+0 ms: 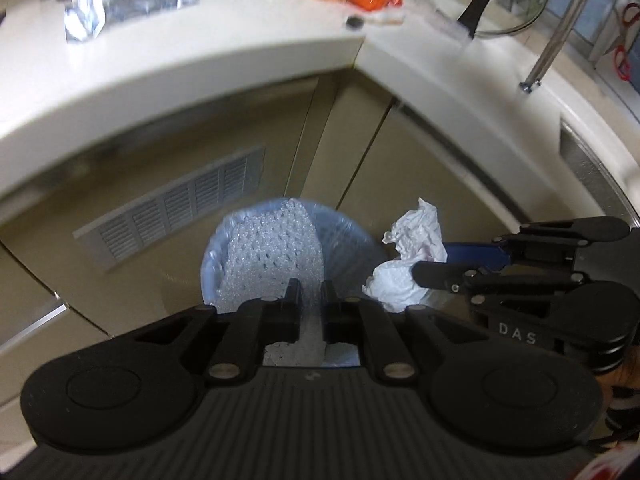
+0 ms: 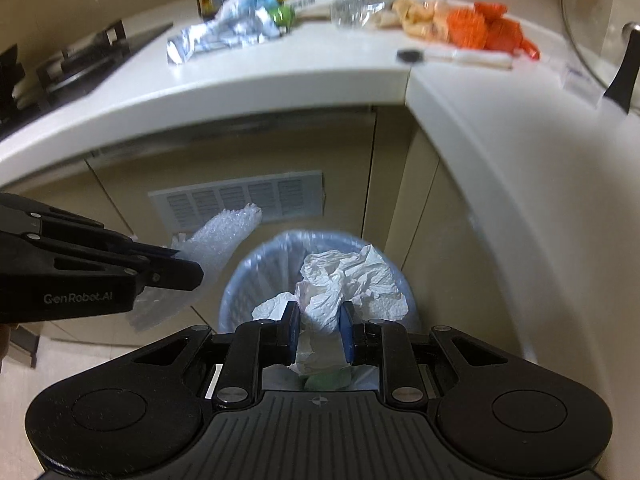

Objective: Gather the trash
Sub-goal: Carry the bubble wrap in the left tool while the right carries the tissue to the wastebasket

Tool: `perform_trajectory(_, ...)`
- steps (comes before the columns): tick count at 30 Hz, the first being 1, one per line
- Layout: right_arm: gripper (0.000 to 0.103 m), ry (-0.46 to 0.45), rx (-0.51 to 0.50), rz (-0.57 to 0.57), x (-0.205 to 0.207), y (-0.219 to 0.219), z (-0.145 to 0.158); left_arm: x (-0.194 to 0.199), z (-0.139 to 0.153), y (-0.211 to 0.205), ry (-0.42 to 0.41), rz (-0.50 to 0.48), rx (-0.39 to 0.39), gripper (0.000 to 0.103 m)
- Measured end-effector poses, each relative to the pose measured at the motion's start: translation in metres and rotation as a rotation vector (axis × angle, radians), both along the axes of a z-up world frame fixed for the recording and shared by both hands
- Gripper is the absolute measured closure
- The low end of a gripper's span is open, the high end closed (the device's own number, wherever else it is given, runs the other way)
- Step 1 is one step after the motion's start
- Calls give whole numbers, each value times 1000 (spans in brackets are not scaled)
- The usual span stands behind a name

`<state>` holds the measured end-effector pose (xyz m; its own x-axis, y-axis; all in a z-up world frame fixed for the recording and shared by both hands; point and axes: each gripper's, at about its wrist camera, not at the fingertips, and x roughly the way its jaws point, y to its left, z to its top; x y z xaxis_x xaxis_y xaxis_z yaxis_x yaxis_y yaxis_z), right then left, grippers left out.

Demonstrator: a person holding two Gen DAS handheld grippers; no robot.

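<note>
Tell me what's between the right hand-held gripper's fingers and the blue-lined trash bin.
Only the crumpled white plastic bag it grips, hanging over the bin; right wrist view.

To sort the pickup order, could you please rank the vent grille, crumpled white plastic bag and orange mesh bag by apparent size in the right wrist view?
1. Vent grille
2. Crumpled white plastic bag, though nearness to the camera inflates it
3. Orange mesh bag

i see the bin (image 2: 320,268) mouth open straight below, hemmed in by cabinet doors (image 2: 248,152) behind and the counter (image 2: 280,80) edge overhanging above. the bubble wrap (image 1: 272,248) and the tissue wad (image 2: 348,280) hang over the opening and fill much of my way in.
</note>
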<state>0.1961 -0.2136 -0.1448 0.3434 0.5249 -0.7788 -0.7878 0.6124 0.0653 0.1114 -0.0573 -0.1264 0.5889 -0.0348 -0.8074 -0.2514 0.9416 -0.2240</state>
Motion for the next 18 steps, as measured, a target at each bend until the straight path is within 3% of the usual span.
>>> perform_trajectory(9,81,47,-68,38,16,8,-42,18,-37,0,91,46,-34,94)
perform_trajectory(18,81,88,-107,51,29,14,-65,35,-63,3,139,72,-60,94)
